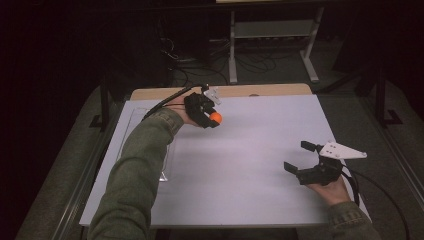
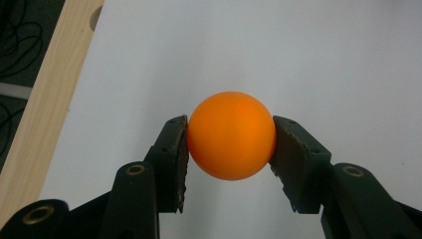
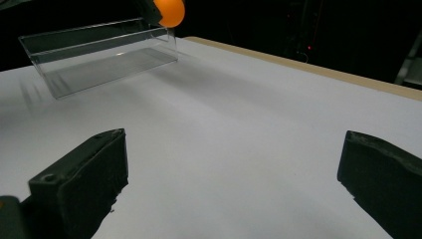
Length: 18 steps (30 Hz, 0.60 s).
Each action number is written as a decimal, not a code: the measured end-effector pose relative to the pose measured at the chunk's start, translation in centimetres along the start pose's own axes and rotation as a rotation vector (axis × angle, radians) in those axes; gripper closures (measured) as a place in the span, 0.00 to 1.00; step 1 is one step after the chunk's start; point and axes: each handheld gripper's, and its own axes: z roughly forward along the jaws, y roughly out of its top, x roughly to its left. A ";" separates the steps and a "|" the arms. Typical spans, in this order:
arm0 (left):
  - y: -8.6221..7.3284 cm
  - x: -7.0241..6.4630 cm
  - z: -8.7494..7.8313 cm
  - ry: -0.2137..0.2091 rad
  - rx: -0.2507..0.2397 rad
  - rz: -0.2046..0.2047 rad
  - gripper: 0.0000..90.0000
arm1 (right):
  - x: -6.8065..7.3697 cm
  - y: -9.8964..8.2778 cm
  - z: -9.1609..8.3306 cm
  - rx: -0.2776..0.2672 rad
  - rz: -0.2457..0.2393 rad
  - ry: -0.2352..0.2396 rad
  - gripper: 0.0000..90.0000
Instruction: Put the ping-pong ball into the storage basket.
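An orange ball (image 2: 232, 135) sits clamped between the two black jaws of my left gripper (image 1: 214, 118), held above the white board (image 1: 250, 150) near its far left part. The ball (image 1: 215, 117) shows in the high view as a small orange dot at the gripper's tip, and again in the right gripper view as the ball (image 3: 169, 12) at the top edge. My right gripper (image 1: 299, 156) hovers low over the board's right side, jaws wide apart with nothing between them. A clear plastic box (image 3: 99, 52) stands on the board's left side.
The clear box (image 1: 145, 145) lies along the board's left edge under my left forearm. A wooden strip (image 1: 240, 91) borders the far edge of the board. Beyond the table stand a metal frame (image 1: 272, 40) and loose cables on a dark floor.
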 end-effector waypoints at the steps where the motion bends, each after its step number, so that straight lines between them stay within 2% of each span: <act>1: 0.0 -0.1 -0.1 0.001 -0.001 0.001 0.56 | 0.0 0.0 0.0 0.001 0.000 -0.001 0.00; 12: -0.1 -0.6 -1.4 0.015 -0.001 0.002 0.56 | 0.0 0.0 0.0 -0.001 -0.001 0.001 0.00; 18: -0.3 -1.1 -2.7 0.030 0.017 0.002 0.56 | 0.0 0.0 -0.1 -0.004 0.001 0.000 0.00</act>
